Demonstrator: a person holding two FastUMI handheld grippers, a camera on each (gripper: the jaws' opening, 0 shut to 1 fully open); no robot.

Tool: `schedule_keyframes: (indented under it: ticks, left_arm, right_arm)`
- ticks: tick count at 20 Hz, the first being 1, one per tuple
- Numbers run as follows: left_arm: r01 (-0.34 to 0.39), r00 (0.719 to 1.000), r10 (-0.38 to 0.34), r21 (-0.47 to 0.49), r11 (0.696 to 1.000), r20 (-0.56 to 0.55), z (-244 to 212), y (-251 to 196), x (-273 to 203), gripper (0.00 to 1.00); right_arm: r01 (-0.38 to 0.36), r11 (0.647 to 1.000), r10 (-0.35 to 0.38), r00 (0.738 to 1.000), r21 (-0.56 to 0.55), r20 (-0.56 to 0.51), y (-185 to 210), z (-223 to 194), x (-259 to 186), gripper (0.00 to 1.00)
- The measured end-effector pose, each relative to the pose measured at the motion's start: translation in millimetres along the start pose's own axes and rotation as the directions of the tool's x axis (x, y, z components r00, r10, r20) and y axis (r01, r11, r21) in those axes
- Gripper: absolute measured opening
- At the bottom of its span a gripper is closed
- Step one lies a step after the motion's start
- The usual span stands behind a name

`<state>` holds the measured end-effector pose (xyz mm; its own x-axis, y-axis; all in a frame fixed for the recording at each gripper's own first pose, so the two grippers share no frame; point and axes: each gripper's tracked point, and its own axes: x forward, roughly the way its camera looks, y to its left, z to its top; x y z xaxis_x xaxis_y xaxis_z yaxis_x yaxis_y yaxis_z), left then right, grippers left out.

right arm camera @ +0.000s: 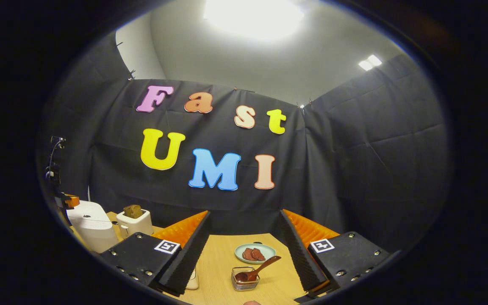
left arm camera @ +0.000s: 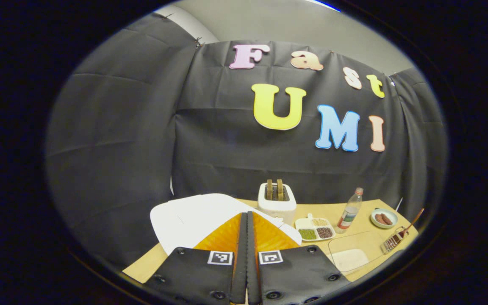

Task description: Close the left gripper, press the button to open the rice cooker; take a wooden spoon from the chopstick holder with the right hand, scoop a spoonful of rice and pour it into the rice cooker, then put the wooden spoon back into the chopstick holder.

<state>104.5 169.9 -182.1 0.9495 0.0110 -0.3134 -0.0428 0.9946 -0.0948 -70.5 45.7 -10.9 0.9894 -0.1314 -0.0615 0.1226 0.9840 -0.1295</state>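
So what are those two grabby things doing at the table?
A person holds them to cook rice. The left gripper has its fingers shut together and points at the white rice cooker, whose lid looks down, so the button seems not yet pressed. The right gripper is open and empty, aimed at the wire chopstick holder where the brown wooden spoon leans, on the light wooden table.

Left tool (left arm camera: 247, 220) hides part of the rice cooker (left arm camera: 193, 218), its button unseen
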Motion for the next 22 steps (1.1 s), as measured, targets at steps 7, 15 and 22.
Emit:
schedule_keyframes:
  ticks: [7,15,22]
  left_arm:
    - [0.002,0.996,-0.003,-0.007,1.000,-0.092,-45.5,8.8,36.7,0.09]
    - [-0.005,0.994,0.002,-0.027,1.000,-0.112,-62.9,8.5,40.6,0.09]
    - [-0.020,0.997,0.024,0.055,0.998,-0.072,-39.9,9.1,38.7,0.08]
  right_arm:
    - [0.039,0.999,-0.040,0.999,-0.030,-0.022,-1.0,-4.4,-9.9,0.96]
    - [0.023,0.999,-0.024,1.000,-0.043,-0.017,0.4,-2.2,-8.4,0.96]
    - [-0.023,0.999,0.022,0.999,-0.024,-0.034,2.3,-10.7,0.2,0.96]
